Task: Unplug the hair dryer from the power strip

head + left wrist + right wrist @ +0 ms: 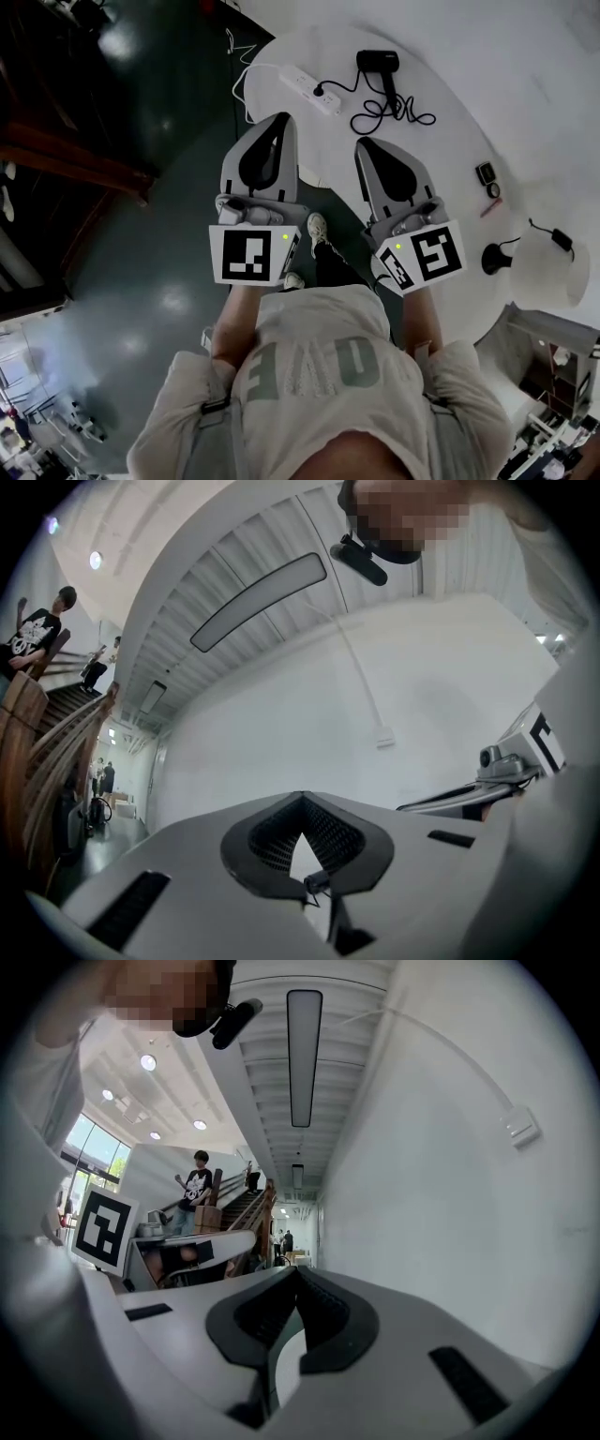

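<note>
In the head view a white power strip [311, 91] lies near the far-left edge of a round white table [525, 84]. A black plug [320, 91] sits in it. Its black cord [389, 114] coils over to the black hair dryer [380, 64] lying to the right. My left gripper [284, 118] and right gripper [362, 143] are held side by side over the floor, short of the table, both shut and empty. The two gripper views look along shut jaws, the left gripper [302, 797] and the right gripper [298, 1269], at a white wall; strip and dryer are out of their sight.
On the table's right lie a small black device [485, 173], a red pen [489, 207], a black round object [493, 258] and a black adapter [562, 240]. A white cable [251, 75] trails off the strip's left. Dark glossy floor [141, 272] below; wooden stairs [66, 159] at left.
</note>
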